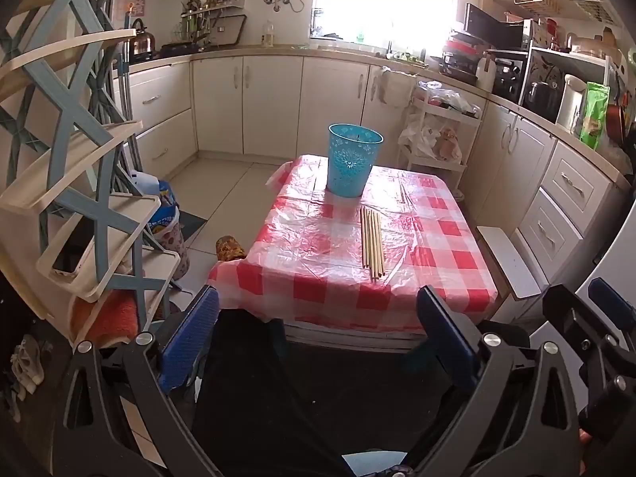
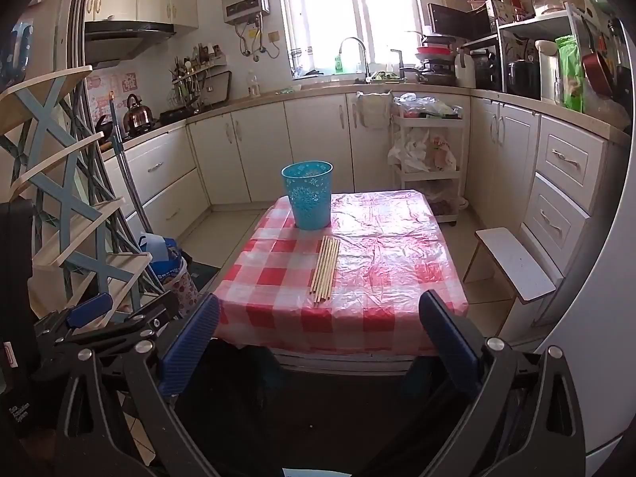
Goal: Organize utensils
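Note:
Several wooden chopsticks (image 1: 371,244) (image 2: 326,269) lie side by side on a small table with a red and white checked cloth (image 1: 429,254) (image 2: 393,262). Behind them stands an upright blue plastic cup (image 1: 353,161) (image 2: 309,194) with a cut-out pattern. My left gripper (image 1: 318,304) is open, held back from the table's near edge, with nothing between its blue pads. My right gripper (image 2: 320,310) is likewise open and empty, short of the near edge. The right gripper's frame shows at the right edge of the left wrist view, the left one's at the left of the right wrist view.
A tiered blue and cream rack (image 1: 79,183) (image 2: 71,214) stands close on the left. A white stool (image 1: 510,260) (image 2: 512,262) sits right of the table, before cream drawers (image 2: 564,183). Cabinets and a white trolley (image 2: 429,147) line the back. Bags (image 1: 167,214) lie on the floor at left.

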Demonstrator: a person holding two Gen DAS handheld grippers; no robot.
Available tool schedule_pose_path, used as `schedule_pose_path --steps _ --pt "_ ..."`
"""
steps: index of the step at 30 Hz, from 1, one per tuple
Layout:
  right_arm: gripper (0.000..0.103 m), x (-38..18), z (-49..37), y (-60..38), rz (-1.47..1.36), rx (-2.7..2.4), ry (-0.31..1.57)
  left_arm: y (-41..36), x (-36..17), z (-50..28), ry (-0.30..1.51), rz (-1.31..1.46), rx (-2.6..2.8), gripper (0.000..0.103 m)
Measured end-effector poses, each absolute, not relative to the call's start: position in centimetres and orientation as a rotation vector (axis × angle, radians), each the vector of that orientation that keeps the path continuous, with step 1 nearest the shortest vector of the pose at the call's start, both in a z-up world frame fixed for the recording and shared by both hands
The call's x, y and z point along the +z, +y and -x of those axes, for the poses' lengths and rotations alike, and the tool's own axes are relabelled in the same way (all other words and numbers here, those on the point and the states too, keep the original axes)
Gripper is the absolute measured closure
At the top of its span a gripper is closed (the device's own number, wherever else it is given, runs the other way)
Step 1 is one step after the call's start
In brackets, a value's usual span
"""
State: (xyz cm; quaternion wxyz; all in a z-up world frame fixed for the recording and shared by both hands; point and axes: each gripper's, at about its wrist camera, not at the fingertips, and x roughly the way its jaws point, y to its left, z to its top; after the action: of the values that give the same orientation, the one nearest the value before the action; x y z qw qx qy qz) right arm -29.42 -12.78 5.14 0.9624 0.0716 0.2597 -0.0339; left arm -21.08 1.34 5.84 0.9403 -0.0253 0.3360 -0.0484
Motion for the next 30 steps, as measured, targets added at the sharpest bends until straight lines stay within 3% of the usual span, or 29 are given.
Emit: schedule_pose_path --steps 30 --pt "0.007 5.52 29.26 -13.06 -0.147 -0.066 0.526 1.01 5.52 21.25 0.681 0.050 -0.096 0.008"
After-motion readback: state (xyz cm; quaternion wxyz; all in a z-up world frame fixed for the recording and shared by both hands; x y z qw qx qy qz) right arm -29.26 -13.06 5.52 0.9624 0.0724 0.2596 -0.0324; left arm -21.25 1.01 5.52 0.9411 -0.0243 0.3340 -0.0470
